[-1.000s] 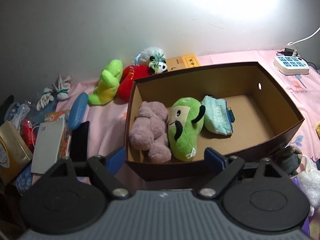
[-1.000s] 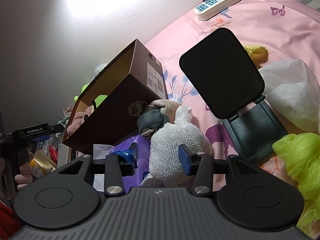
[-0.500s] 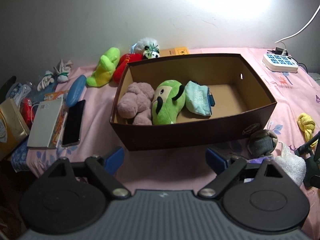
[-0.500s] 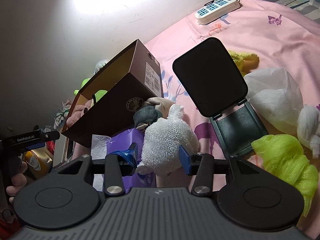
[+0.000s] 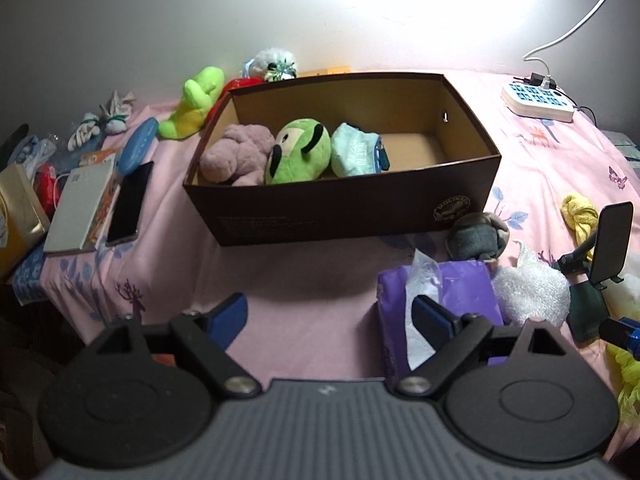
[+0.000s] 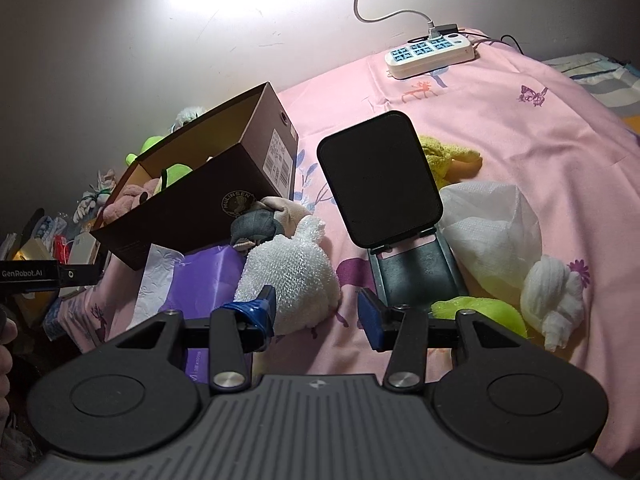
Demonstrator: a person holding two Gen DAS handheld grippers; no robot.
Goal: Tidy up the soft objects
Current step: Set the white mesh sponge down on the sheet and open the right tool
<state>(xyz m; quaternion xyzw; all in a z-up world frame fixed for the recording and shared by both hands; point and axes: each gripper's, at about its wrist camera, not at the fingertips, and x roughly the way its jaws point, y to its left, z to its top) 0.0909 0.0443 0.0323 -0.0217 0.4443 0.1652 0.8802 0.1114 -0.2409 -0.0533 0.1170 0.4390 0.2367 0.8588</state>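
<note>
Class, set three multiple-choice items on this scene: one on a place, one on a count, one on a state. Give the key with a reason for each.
1. Where is the green plush?
A. in the box
B. on the purple bag
C. beside the power strip

2. How many soft things lie in the box?
A. one
B. three
C. five

3. How is the right gripper?
A. shut on the white puff
B. open, one finger at the puff
C. shut on nothing

Key: 1 A, it lies between the pink plush and the teal pouch; 2 B, those three; 3 B, the fingers stand wide apart.
</note>
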